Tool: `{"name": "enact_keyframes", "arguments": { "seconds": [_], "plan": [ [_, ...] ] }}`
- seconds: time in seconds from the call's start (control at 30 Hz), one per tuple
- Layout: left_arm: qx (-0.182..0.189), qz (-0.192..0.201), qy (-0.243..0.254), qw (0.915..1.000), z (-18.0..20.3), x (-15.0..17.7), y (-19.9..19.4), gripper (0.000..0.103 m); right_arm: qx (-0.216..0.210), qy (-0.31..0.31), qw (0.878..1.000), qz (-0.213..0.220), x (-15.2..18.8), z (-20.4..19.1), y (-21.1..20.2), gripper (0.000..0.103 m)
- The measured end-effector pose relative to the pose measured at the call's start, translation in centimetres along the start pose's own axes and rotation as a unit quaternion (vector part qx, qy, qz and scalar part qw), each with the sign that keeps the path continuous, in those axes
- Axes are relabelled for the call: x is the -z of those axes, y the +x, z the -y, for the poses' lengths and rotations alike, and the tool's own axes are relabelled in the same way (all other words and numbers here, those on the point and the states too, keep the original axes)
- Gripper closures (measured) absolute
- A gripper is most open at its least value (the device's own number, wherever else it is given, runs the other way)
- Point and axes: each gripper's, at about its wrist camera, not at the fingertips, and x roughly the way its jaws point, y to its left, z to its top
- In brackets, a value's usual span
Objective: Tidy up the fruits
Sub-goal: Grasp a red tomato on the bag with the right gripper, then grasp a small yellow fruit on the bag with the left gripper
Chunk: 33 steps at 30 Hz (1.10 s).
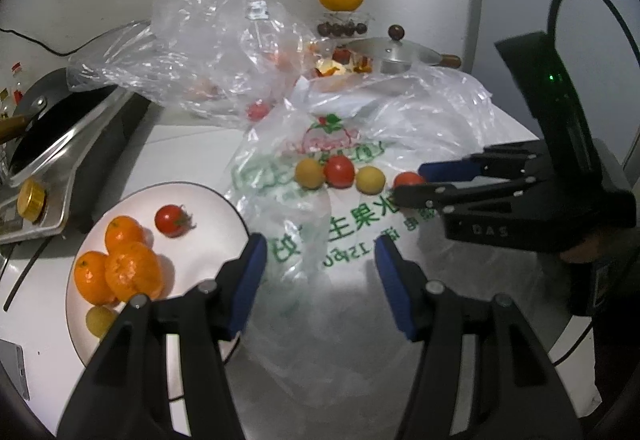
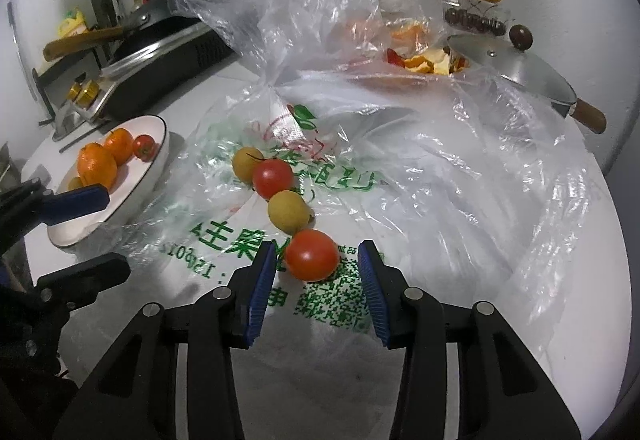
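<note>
Now the right claw [image 2: 318,268] gapes around a glossy round tomato [image 2: 312,254] on crinkled plastic; left claw [image 1: 320,272] wide, empty

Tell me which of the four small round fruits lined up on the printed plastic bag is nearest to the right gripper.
The red cherry tomato at the near end of the row, sitting between the open blue pads of the right gripper. The yellow fruit next to it, and the other two, lie farther away.

I'm working in a home kitchen: a frying pan [image 1: 48,112] sits on a countertop stove [image 1: 68,160], with a lidded pot [image 2: 516,64] well right of it.
</note>
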Motion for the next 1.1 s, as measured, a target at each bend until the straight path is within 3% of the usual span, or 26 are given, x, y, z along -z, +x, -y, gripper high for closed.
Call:
{"name": "enact_keyframes", "arguments": {
  "seconds": [0.17,0.9,1.07,1.1],
  "plan": [
    [-0.002,-0.002,0.008,1.0,0.5,-0.4,0.5,0.045,-0.012,-0.002,1.0,-0.008,0.0,0.2,0.6,0.073],
    [0.008,-0.001,0.069,0.9976,4.9,-3.8,4.1,0.046,-0.047,0.039,0.997,0.046,1.0,4.4,-2.4,0.073],
    [0.018,-0.002,0.069,0.9974,5.3,-4.7,5.7,0.053,-0.061,0.044,0.996,0.052,1.1,4.8,-2.6,0.073],
    [0.018,-0.004,0.071,0.9973,5.4,-4.7,6.0,0.059,-0.063,0.047,0.995,0.053,1.1,5.0,-2.6,0.073]
  ]
}}
